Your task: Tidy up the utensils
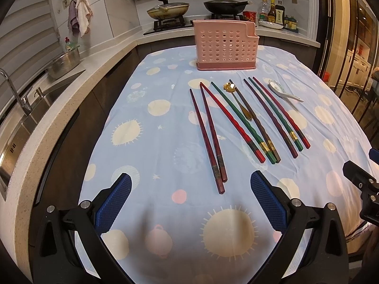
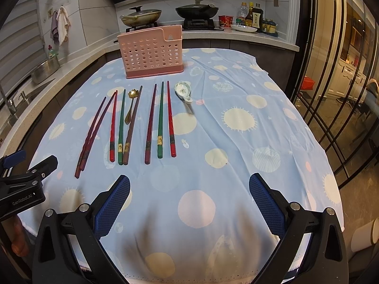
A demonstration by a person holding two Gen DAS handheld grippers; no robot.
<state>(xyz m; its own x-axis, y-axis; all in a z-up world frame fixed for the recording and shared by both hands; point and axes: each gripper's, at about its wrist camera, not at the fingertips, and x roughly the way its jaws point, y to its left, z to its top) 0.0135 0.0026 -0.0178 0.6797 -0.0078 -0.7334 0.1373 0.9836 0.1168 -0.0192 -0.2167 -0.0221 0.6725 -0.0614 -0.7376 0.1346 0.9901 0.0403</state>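
The pink utensil holder point(image 1: 226, 43) stands upright at the far end of the table point(image 1: 151, 146), which is covered by a pale blue cloth with sun and planet prints. In front of the holder, on the side nearer the cameras, eight chopsticks lie flat in a loose row, their thin tips toward it: two dark red chopsticks point(image 1: 209, 135) meeting at their thick ends to the holder's left front, then a red, a green and a brown one bunched together point(image 1: 246, 125), then a maroon, a green and a red one side by side point(image 1: 277, 113). A small gold spoon point(image 1: 236, 99) with a flower-shaped bowl lies among the middle bunch, touching the brown stick. A white ceramic spoon point(image 2: 183, 92) rests to the holder's right front, just beside the last red chopstick. The left hand-held gripper point(image 1: 190, 203) hovers low over the near end of the cloth, level and pointed toward the holder, its blue pads spread wide with nothing between them. The right hand-held gripper point(image 2: 189, 203) hangs alongside it in the same pose, also spread wide and empty, well short of the chopsticks.
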